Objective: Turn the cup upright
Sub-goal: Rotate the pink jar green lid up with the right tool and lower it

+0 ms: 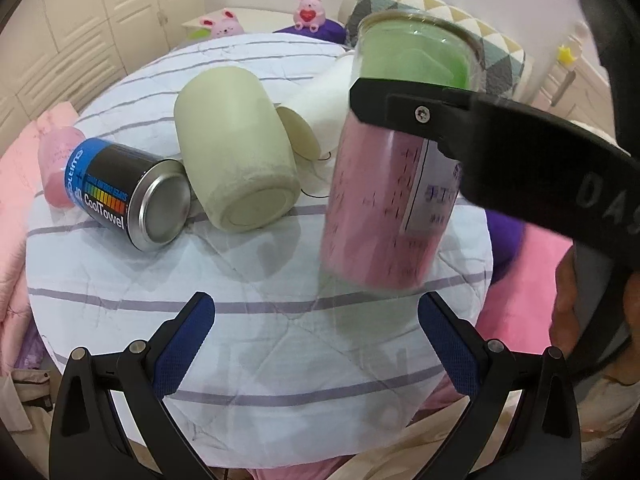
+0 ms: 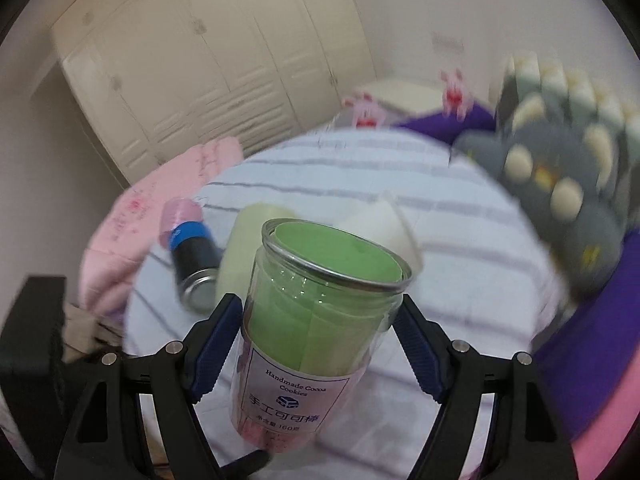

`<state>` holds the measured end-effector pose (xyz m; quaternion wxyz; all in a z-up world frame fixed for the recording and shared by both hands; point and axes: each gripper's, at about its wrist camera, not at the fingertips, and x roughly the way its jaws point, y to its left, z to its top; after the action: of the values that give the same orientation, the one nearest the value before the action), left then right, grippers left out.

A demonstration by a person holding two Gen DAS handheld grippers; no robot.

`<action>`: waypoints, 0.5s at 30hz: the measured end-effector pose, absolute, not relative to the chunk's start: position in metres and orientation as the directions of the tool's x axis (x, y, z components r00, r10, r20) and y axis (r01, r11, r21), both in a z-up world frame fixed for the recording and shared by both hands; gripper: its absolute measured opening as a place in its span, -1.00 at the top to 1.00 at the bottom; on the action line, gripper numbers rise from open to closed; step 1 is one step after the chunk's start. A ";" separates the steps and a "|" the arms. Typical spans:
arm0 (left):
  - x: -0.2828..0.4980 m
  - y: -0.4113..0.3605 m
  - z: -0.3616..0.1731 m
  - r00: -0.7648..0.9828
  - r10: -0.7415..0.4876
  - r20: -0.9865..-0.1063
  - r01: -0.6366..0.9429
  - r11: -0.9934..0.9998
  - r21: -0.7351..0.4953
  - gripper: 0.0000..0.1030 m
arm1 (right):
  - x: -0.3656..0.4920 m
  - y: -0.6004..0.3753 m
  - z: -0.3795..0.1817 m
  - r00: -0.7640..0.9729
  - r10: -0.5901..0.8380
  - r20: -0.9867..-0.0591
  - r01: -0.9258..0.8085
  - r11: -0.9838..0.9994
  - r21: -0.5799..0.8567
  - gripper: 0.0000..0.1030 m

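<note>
My right gripper (image 2: 318,316) is shut on a clear plastic jar (image 2: 316,320) lined with green and pink paper, open mouth up and a little tilted. In the left wrist view the jar (image 1: 384,184) hangs just above the striped quilt (image 1: 248,320), with a right finger (image 1: 420,112) across it. My left gripper (image 1: 316,340) is open and empty, low in front of the jar. A cream cup (image 1: 236,152) lies on its side. A white cup (image 1: 316,120) lies behind it.
A black and blue CoolTowel can (image 1: 128,196) and a pink container (image 1: 60,168) lie on the quilt at the left. Plush toys (image 1: 308,10) and a patterned cushion (image 1: 492,44) sit behind. Pink bedding (image 1: 16,208) borders the quilt.
</note>
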<state>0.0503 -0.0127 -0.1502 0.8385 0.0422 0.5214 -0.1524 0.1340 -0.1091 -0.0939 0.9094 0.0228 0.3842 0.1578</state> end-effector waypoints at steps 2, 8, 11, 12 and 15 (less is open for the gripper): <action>0.059 -0.011 -0.151 0.408 -0.215 -0.887 0.294 0.951 -0.095 -0.99 | 0.136 -0.106 -0.093 0.681 0.280 -0.677 -0.283 0.953 0.110 -0.51; 0.067 -0.007 -0.156 0.404 -0.201 -0.892 0.272 0.958 -0.093 -0.99 | 0.130 -0.094 -0.095 0.744 0.260 -0.615 -0.331 0.944 -0.002 -0.52; 0.065 -0.007 -0.158 0.402 -0.197 -0.894 0.262 0.960 -0.094 -0.99 | 0.124 -0.094 -0.097 0.759 0.269 -0.594 -0.356 0.934 -0.032 -0.51; 0.065 -0.005 -0.159 0.402 -0.194 -0.895 0.258 0.962 -0.093 -0.99 | 0.121 -0.095 -0.097 0.762 0.272 -0.587 -0.359 0.933 -0.034 -0.52; 0.065 0.000 -0.162 0.400 -0.194 -0.896 0.247 0.964 -0.099 -0.99 | 0.117 -0.099 -0.097 0.763 0.278 -0.584 -0.360 0.933 -0.026 -0.52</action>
<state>0.0652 -0.0002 -0.1618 0.8364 0.0249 0.5315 -0.1319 0.1171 -0.0986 -0.0973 0.9363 -0.0684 0.2994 0.1703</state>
